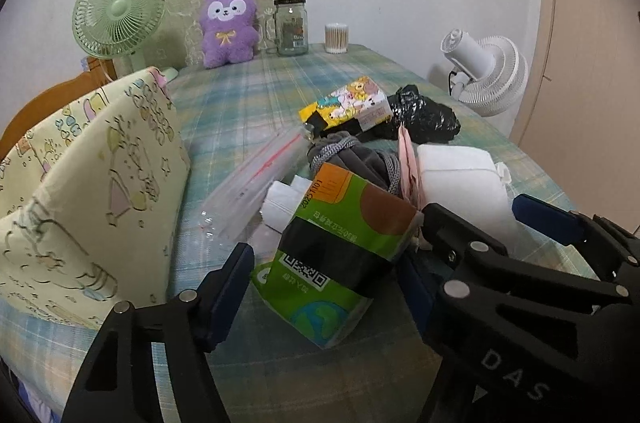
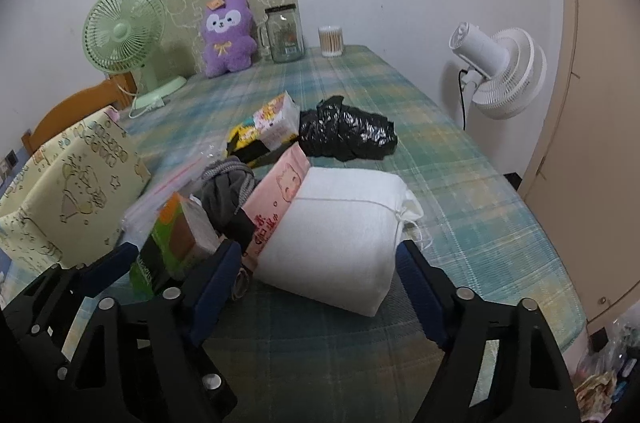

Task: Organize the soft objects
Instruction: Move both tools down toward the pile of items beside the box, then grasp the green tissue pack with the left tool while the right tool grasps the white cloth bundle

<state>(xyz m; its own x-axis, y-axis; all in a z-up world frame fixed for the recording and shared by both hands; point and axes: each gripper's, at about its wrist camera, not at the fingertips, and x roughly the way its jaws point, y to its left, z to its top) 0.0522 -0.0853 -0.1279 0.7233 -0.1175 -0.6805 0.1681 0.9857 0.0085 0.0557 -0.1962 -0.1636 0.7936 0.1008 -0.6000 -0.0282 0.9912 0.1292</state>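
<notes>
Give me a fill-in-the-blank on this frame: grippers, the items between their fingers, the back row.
1. The left gripper straddles the ____ tissue pack.
2. The right gripper straddles the ____ cloth bundle.
3. The purple plush sits between the green fan and the glass ____.
4. The pink tissue pack leans on the bundle's ____ side in the right wrist view.

Missing: green; white; jar; left

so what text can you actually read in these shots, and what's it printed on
"DAS": on the right hand-held gripper, seen from the left wrist.
"20251101": upside down on the green tissue pack, which also carries a QR code.
Pink tissue pack: red characters, too blurred.
Glass jar label: too small.
</notes>
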